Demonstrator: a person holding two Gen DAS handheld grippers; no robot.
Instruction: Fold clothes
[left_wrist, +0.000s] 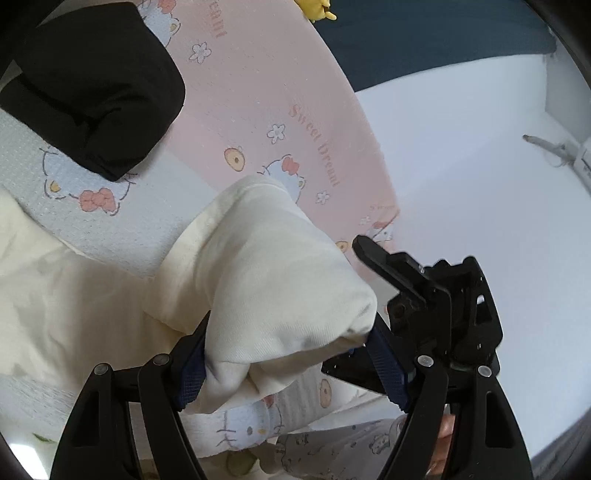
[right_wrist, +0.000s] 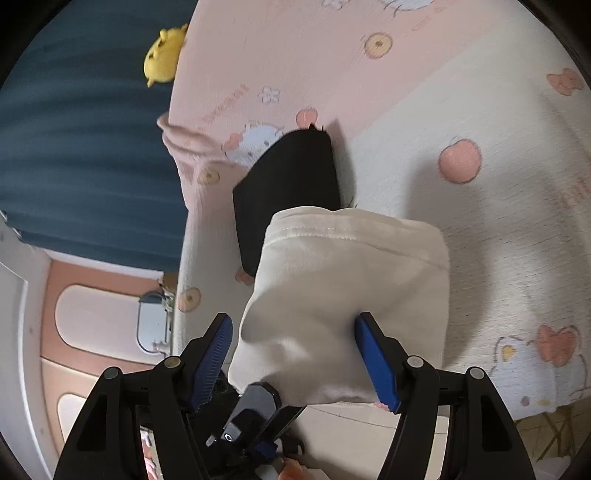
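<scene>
Two grippers share one cream garment (left_wrist: 266, 266), raised above the printed bedsheet (left_wrist: 258, 92). Left gripper (left_wrist: 291, 354): blue-padded fingers (left_wrist: 192, 373) pressed into a bunched fold of the cream cloth, clamped on it. Right gripper (right_wrist: 295, 350): pads (right_wrist: 376, 358) sit either side of a hanging cream bundle with wide spacing; left pad looks clear of the cloth, so grip cannot be told. Cream fabric is thick knit, with a stitched hem band (right_wrist: 332, 229) showing at its far edge in the right wrist view. Beyond the garment on the sheet lies a folded black garment (left_wrist: 96, 96). Sheet is pink and white, cartoon cats, bows, flowers; script reads "Sweet Dream" (left_wrist: 314, 144). Farthest past the sheet: yellow plush toy (right_wrist: 164, 55) against a dark teal curtain (right_wrist: 81, 147).
</scene>
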